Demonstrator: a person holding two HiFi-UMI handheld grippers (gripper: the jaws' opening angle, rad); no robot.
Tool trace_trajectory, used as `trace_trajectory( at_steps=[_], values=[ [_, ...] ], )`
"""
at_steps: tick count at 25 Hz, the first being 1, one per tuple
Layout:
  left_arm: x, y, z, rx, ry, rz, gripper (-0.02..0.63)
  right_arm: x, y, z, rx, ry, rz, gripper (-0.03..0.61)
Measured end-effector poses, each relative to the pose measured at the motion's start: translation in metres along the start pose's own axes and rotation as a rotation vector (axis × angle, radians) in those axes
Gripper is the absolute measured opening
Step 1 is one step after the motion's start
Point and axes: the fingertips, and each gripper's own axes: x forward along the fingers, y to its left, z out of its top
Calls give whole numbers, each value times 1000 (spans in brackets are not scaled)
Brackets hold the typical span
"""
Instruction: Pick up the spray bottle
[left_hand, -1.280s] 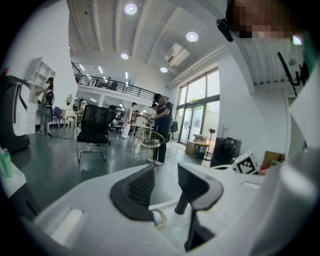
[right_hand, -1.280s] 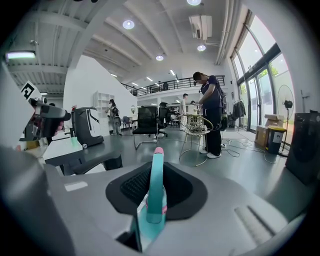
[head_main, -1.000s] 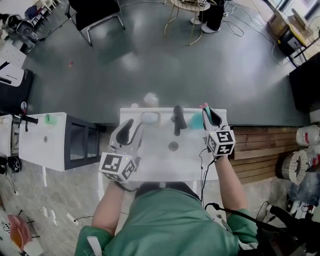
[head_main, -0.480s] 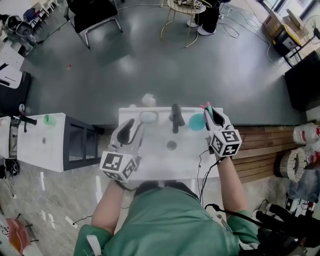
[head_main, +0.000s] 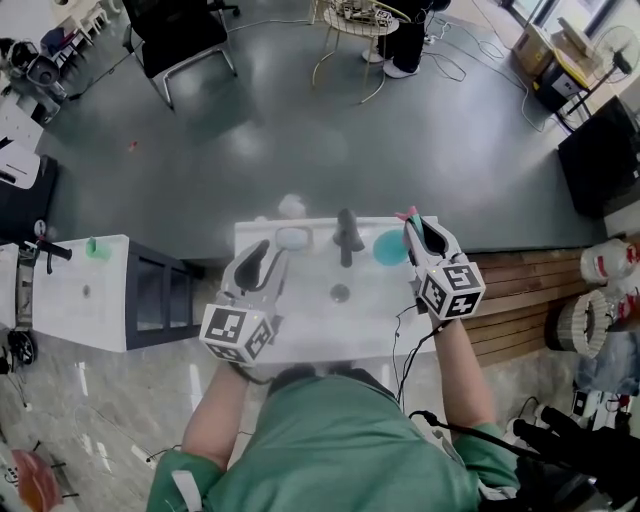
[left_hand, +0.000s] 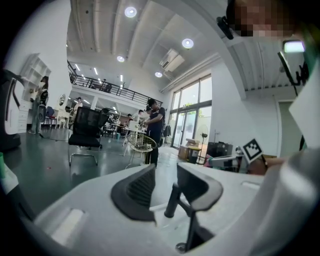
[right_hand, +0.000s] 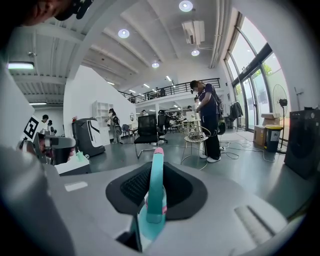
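The spray bottle (head_main: 387, 247) is teal with a pink tip. It stands at the right end of the white sink top (head_main: 300, 330), and my right gripper (head_main: 417, 236) is shut on it. In the right gripper view the bottle's teal neck (right_hand: 155, 186) rises between the black pads of my right gripper (right_hand: 156, 190). My left gripper (head_main: 262, 262) hovers over the left part of the sink top. Its jaws in the left gripper view (left_hand: 166, 176) stand a little apart with nothing between them. The black faucet (left_hand: 171, 200) shows through the gap.
The black faucet (head_main: 346, 236) and a drain (head_main: 340, 293) sit mid-sink, with a pale dish (head_main: 293, 237) at the back left. A white cabinet (head_main: 85, 290) stands at the left and wooden boards (head_main: 515, 290) at the right. Grey floor lies beyond, with a chair (head_main: 180, 35).
The head view has drifted slightly. My right gripper stays shut on the bottle and has shifted a little to the right. The left gripper has barely moved.
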Motion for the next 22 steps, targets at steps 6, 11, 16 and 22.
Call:
trace_trajectory(
  at_steps=[6, 11, 16, 22],
  values=[
    [-5, -8, 6, -2, -12, -13, 127, -19, 16, 17, -35, -15, 24, 63],
    [-4, -14, 11, 2, -26, -27, 126, -28, 22, 28, -71, -16, 29, 63],
    [-7, -21, 20, 7, -42, -42, 123, -40, 31, 39, -78, -28, 55, 63],
    [-8, -25, 29, 2, -60, -55, 120, -51, 42, 49, -78, -18, 103, 64]
  ],
)
